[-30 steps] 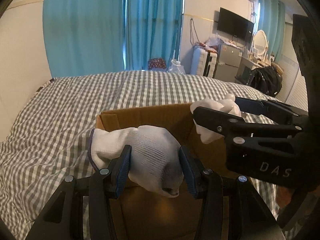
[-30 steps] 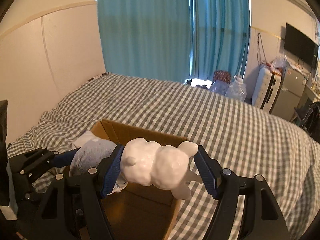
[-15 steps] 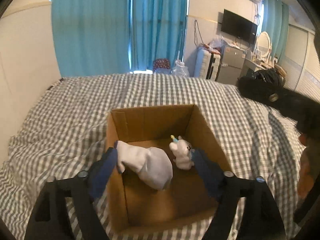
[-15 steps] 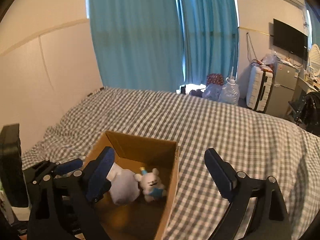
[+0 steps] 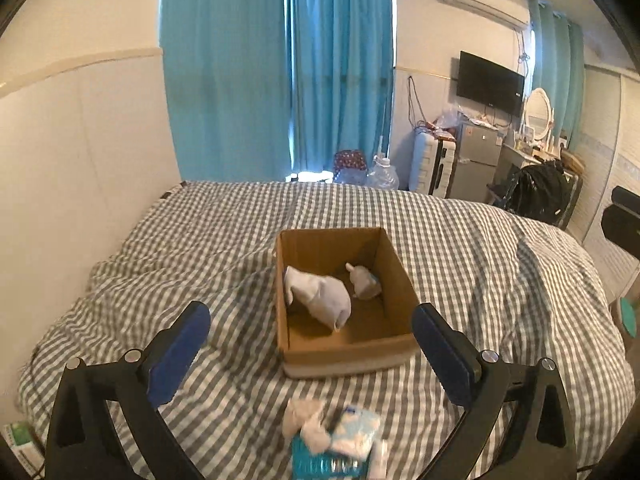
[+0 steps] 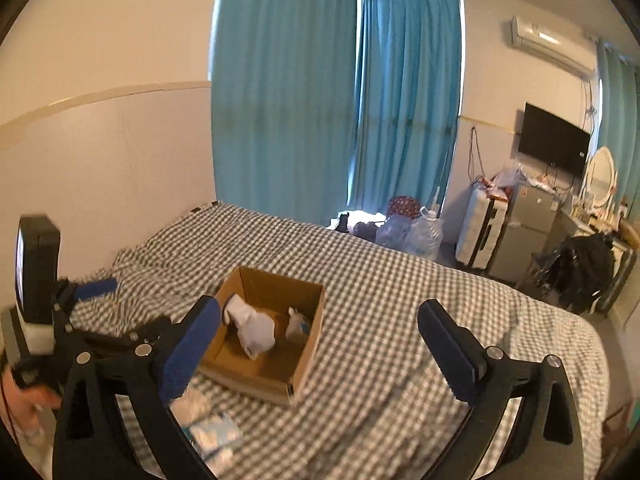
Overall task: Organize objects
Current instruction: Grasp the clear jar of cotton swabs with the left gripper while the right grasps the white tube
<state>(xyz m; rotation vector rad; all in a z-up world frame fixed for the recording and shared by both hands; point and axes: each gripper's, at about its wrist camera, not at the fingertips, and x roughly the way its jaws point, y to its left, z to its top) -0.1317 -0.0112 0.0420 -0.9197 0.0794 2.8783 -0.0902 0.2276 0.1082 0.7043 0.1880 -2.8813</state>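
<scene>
An open cardboard box point(image 5: 394, 344) stands on the checked bed. Inside lie a white glove point(image 5: 320, 294) on the left and a small white plush toy point(image 5: 364, 284) on the right. The box point(image 6: 306, 368), glove point(image 6: 254, 326) and toy point(image 6: 298, 322) also show in the right wrist view. My left gripper point(image 5: 312, 344) is open and empty, held back above the box's near side. My right gripper point(image 6: 320, 344) is open and empty, well back from the box. The left gripper point(image 6: 86, 292) also shows at the left of the right wrist view.
A blue and white tissue pack with crumpled tissue point(image 5: 332, 440) lies on the bed in front of the box, also seen in the right wrist view point(image 6: 208, 428). The white wall runs along the bed's left side. Suitcase point(image 6: 482, 228), fridge and bags stand beyond the bed.
Both grippers opened and dropped the glove and the plush toy into the box, then pulled back and up away from it. The tissue pack has come into view.
</scene>
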